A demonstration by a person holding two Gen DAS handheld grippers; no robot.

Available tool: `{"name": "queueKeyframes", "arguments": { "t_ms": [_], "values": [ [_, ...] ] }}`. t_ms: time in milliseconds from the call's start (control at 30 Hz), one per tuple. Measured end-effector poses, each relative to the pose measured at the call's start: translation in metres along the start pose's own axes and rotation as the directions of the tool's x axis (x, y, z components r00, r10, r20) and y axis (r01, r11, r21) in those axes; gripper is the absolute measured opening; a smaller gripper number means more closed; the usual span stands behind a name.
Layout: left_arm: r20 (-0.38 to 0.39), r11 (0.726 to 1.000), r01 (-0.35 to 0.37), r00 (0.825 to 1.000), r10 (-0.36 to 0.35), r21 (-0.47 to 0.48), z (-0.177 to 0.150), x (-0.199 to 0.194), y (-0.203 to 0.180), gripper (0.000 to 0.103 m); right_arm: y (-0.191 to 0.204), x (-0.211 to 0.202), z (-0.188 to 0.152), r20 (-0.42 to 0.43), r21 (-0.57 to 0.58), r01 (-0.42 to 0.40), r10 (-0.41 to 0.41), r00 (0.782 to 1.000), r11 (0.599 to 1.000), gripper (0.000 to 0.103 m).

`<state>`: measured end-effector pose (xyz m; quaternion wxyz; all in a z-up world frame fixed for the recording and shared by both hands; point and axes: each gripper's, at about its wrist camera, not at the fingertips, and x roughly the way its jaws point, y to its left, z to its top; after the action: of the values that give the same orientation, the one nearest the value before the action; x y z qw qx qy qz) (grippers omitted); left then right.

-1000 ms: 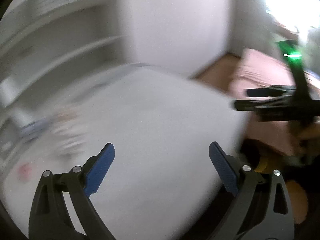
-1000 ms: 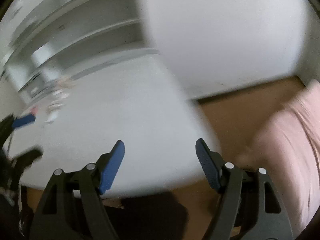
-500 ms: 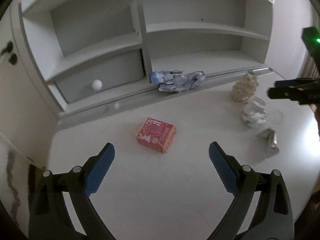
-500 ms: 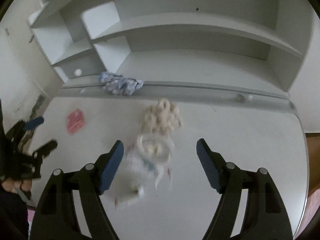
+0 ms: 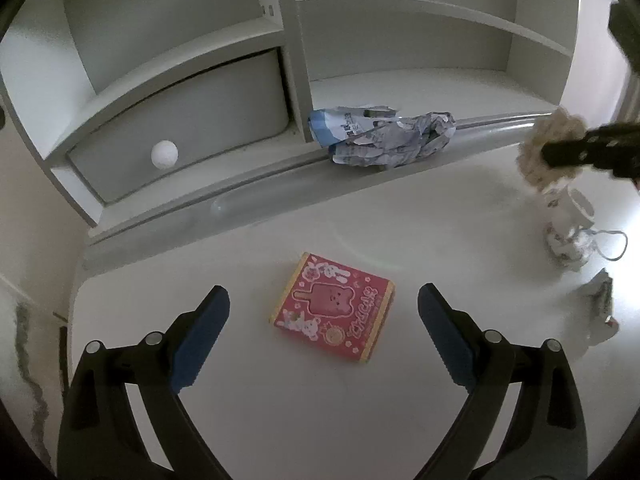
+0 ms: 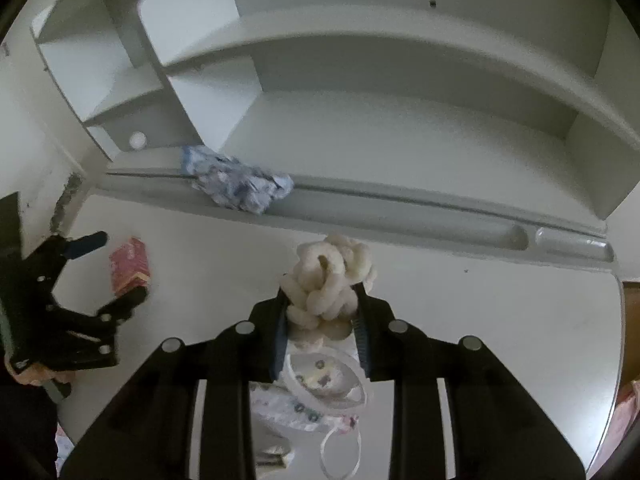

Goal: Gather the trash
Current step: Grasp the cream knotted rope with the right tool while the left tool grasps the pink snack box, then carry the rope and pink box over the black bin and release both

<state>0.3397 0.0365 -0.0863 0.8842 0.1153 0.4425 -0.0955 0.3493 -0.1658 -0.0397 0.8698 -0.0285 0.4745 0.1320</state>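
Half enclosing the cream knotted bundle with the right hand-held gripper, having just been closing the jaws on it, and now pressing both blue pads against its sides at a narrow gap. Holding that bundle over the counter, near the back ledge, directly above a crumpled white printed wrapping with a loose ribbon loop; not managing to tell whether bundle and counter are touching.

Looking down steeply through the left hand-held gripper, keeping its jaws spread wide and gripping nothing. Framing a pink box between those open fingers, lying flat on the counter with its printed face up, apart from both pads. Seeing, well to the right of the box, a small silvery scrap resting on the counter just beside the white printed wrapping.

Finding a crumpled blue-and-white packet further back, sitting on the ledge at the foot of the white shelf unit, hanging slightly over the ledge's front edge, near the upright divider. Noticing, left of that divider, a closed drawer with a round white knob.

Catching, in the right wrist view, the left hand-held gripper at the far left edge, standing open beside the pink box, with part of a hand showing beneath it.
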Motion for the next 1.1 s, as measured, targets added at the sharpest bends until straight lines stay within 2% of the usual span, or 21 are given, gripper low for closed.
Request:
{"name": "queueKeyframes", "arguments": {
  "t_ms": [200, 267, 300, 333, 367, 433, 567, 633, 767, 867, 933, 967, 1000, 1067, 1100],
  "values": [
    [-0.004, 0.999, -0.032, 0.999, 0.032, 0.039, -0.002, 0.001, -0.008, 0.091, 0.007, -0.042, -0.01, 0.056, -0.03, -0.016, 0.018, 0.998, 0.999, 0.028],
    [0.0, 0.999, -0.033, 0.999, 0.033, 0.04, -0.002, -0.002, -0.01, 0.081, 0.004, -0.063, -0.02, 0.078, -0.033, -0.021, 0.023, 0.997, 0.999, 0.028],
    [-0.006, 0.999, -0.02, 1.0, 0.021, 0.037, -0.002, -0.002, -0.01, 0.067, 0.003, -0.07, -0.023, 0.084, -0.033, -0.02, 0.022, 0.996, 0.999, 0.028],
    [-0.008, 1.0, -0.008, 1.0, 0.008, 0.028, -0.002, -0.003, -0.011, 0.061, 0.001, -0.078, -0.028, 0.093, -0.032, -0.014, 0.017, 0.996, 0.999, 0.028],
    [-0.014, 1.0, -0.008, 1.0, 0.008, 0.023, -0.002, -0.004, -0.012, 0.061, -0.004, -0.089, -0.036, 0.106, -0.027, -0.002, 0.005, 0.994, 1.0, 0.028],
    [-0.018, 1.0, -0.027, 0.999, 0.028, 0.016, -0.002, -0.008, -0.018, 0.06, -0.019, -0.109, -0.053, 0.128, 0.001, 0.019, -0.019, 0.992, 1.0, 0.028],
    [0.007, 1.0, 0.022, 1.0, -0.022, 0.016, 0.004, -0.03, -0.043, 0.06, -0.067, -0.15, -0.105, 0.143, 0.094, 0.067, -0.08, 0.987, 0.993, 0.028],
    [0.032, 0.997, 0.065, 0.997, -0.066, 0.041, 0.009, -0.047, -0.071, 0.06, -0.092, -0.162, -0.129, 0.14, 0.15, 0.097, -0.118, 0.983, 0.984, 0.028],
    [0.084, 0.979, 0.147, 0.984, -0.159, 0.142, 0.018, -0.081, -0.145, 0.06, -0.156, -0.192, -0.198, 0.125, 0.321, 0.172, -0.222, 0.967, 0.931, 0.028],
    [0.123, 0.944, 0.231, 0.956, -0.265, 0.237, 0.021, -0.115, -0.222, 0.06, -0.199, -0.218, -0.257, 0.107, 0.44, 0.24, -0.316, 0.943, 0.865, 0.028],
    [0.127, 0.9, 0.305, 0.925, -0.358, 0.312, 0.021, -0.137, -0.279, 0.06, -0.225, -0.232, -0.299, 0.073, 0.505, 0.297, -0.383, 0.921, 0.81, 0.028],
    [0.124, 0.869, 0.344, 0.904, -0.409, 0.357, 0.017, -0.148, -0.313, 0.06, -0.237, -0.239, -0.322, 0.052, 0.539, 0.331, -0.423, 0.905, 0.775, 0.028],
    [0.12, 0.847, 0.365, 0.89, -0.439, 0.387, 0.014, -0.155, -0.334, 0.06, -0.249, -0.247, -0.346, 0.032, 0.576, 0.354, -0.453, 0.891, 0.737, 0.028],
    [0.104, 0.79, 0.41, 0.857, -0.505, 0.456, 0.003, -0.17, -0.387, 0.06, -0.268, -0.256, -0.387, -0.003, 0.638, 0.374, -0.484, 0.875, 0.673, 0.028],
    [0.075, 0.741, 0.446, 0.831, -0.551, 0.503, -0.007, -0.179, -0.423, 0.06, -0.277, -0.261, -0.41, -0.026, 0.667, 0.387, -0.5, 0.866, 0.636, 0.028]
  ]
}}
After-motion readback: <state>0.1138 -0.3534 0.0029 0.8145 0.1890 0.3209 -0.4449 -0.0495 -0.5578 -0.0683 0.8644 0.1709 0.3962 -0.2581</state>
